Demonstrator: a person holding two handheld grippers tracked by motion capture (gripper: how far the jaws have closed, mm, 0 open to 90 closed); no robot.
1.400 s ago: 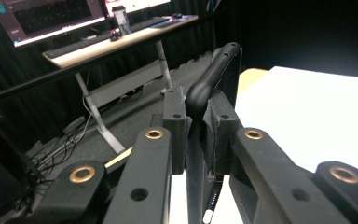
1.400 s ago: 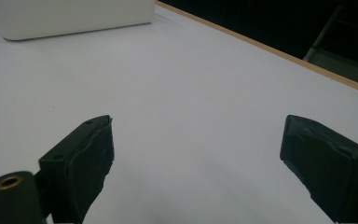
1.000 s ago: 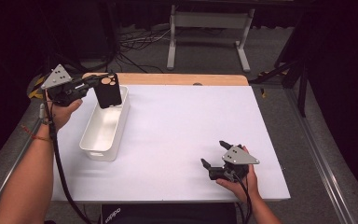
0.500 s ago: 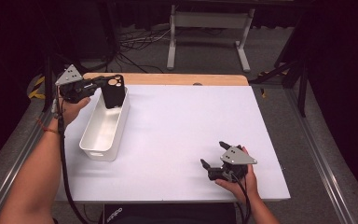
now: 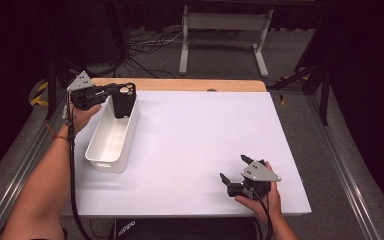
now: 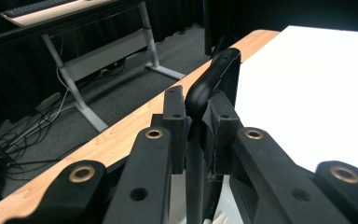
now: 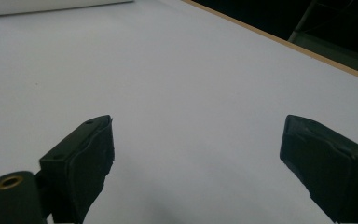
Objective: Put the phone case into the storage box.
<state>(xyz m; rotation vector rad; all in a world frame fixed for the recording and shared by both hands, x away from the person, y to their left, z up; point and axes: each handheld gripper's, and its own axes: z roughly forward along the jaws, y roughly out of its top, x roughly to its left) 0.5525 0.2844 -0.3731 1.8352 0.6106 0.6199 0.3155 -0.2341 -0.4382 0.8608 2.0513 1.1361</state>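
The only writing I can find is a few pale letters on the dark unit at the table's near edge, too small for me to read.

The phone case [image 5: 123, 100] I carry is black and thin, with rounded corners; in the high view a round camera cut-out shows near its top corner. It hangs upright, its lower end dipping into the far end of the white bin [image 5: 111, 137], which sits on the left of the white table [image 5: 200, 145]. Whether it touches the bin's wall or floor I cannot tell.

My left gripper [image 5: 114, 91] clamps the case edge-on: in the left gripper view the two pads [image 6: 173, 122] press its thin sides, and the case [image 6: 214, 77] runs on past the tips. The gripper reaches in level from the bin's left, above its rim.

My right gripper [image 5: 233, 169] rests low near the table's front right, well apart from the bin. Its jaws stand wide, with bare white table between them in the right gripper view [image 7: 196, 154].
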